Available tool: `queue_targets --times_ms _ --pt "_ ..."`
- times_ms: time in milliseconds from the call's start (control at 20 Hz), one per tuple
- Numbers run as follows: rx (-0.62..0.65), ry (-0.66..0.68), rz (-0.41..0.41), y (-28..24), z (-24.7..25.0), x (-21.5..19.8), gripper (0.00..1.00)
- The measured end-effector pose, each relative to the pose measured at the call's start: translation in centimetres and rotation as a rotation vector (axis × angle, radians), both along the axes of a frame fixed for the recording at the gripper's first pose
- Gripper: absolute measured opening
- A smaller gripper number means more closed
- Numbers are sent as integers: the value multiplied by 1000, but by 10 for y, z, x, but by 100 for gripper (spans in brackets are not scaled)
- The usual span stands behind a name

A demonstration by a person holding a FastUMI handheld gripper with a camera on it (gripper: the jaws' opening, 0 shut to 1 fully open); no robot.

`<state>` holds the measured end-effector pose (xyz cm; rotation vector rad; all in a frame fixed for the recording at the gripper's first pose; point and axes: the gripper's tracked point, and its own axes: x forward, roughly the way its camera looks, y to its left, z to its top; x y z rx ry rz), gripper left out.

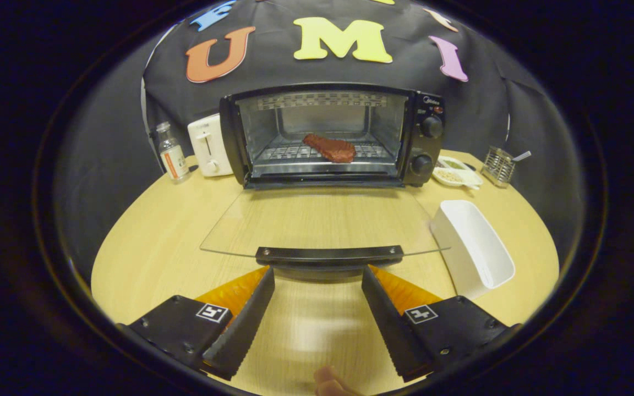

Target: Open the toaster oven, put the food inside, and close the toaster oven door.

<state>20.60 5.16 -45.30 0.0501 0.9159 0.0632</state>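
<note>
The reddish-brown slab of food (330, 148) is seen on the rack inside the black toaster oven (332, 135). The gripper (318, 274) is spread wide, empty, beneath the lowered glass door's black handle (329, 254). The handle should be lifted evenly until latched.

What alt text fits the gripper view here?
Toaster oven stands open, a piece of meat on its rack. The gripper is open, fingers just short of the lowered glass door's handle; a white container sits beside.

dim warm light | fisheye bending at edges | table (157, 247) glare
</note>
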Motion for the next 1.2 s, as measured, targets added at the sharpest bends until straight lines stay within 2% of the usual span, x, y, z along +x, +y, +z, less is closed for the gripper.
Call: queue_targets --times_ms 300,650,750,950,1200 --pt "-43 -21 -14 1 5 7 99" --pt "-15 -52 -40 2 11 9 99" --pt "-6 -97 -51 3 21 11 99" --pt "-18 -283 -43 3 66 37 99" --pt "-62 -363 -33 3 100 66 100"
